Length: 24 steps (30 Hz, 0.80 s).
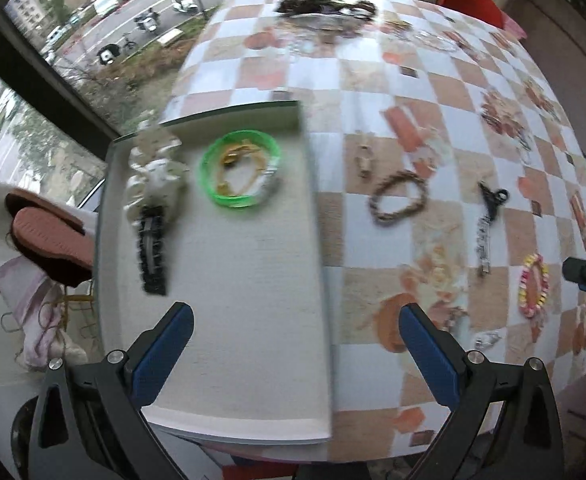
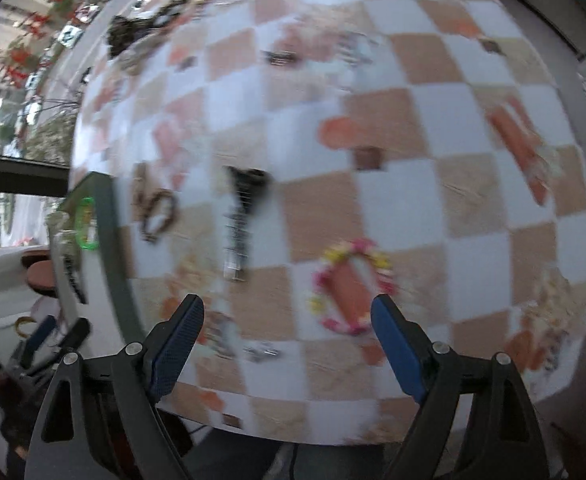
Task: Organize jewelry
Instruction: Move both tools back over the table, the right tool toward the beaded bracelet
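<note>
Jewelry lies scattered over the checkered table (image 1: 433,80), and a grey tray (image 1: 233,280) at the table's left edge already carries a green bangle (image 1: 240,168), a pale piece and a dark strip-like piece.

Both tools are empty. The left gripper (image 1: 297,356) hangs above the near end of the tray with its jaws spread wide, nothing between the blue pads. The right gripper (image 2: 287,344) is spread just as wide over the bare cloth, gripping nothing.

Now the relation that counts. The pink-and-yellow beaded bracelet (image 2: 351,286) lies flat just ahead of the right gripper, a little right of its centre line, almost at the tip of its right finger. In the left wrist view that same bracelet (image 1: 533,286) sits far off to the right, with the right gripper's dark tip beside it. So the right hand is clearly the nearer one, and a short push forward and slightly right looks like the call.

Left of the bracelet, the black-and-silver clip (image 2: 241,216) lies with its long axis running away from the gripper, dark end farthest. The brown braided bracelet (image 2: 155,216) lies beyond it, near the tray's edge. Both frames are motion-blurred, so finer details are hard to call.
</note>
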Available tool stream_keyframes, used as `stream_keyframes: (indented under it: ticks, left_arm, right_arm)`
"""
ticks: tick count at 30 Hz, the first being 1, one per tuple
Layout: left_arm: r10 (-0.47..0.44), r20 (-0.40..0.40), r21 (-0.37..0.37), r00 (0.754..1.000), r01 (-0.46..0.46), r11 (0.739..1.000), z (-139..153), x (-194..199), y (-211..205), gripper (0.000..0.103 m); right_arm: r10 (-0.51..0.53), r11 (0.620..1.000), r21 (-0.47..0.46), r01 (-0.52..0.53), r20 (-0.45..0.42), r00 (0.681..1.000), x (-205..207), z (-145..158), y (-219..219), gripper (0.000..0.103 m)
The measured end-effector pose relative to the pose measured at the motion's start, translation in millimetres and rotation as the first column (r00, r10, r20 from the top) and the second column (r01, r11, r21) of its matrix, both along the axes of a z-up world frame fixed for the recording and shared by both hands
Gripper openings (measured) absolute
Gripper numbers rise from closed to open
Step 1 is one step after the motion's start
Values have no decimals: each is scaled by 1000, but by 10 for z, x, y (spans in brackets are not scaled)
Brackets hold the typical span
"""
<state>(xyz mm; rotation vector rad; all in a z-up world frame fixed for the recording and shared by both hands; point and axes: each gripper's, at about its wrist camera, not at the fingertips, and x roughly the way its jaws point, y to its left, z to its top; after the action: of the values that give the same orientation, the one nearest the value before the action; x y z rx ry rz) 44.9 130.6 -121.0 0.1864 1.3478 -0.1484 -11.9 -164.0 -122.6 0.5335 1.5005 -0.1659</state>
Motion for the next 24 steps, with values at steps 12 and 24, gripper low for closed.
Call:
stream_keyframes:
  ticks: [12,24]
  left_arm:
    - [-71,-53,-25,996,69,997,-81,-57,-662,103]
    - [-130,-88,-65,988,124,990,-373,75,-1121,103]
  right_arm:
    - [26,997,-68,-31,-74,997,-265,-145,-375,87]
    - [82,991,-94,-92,-104,991,-298,-428,-398,87]
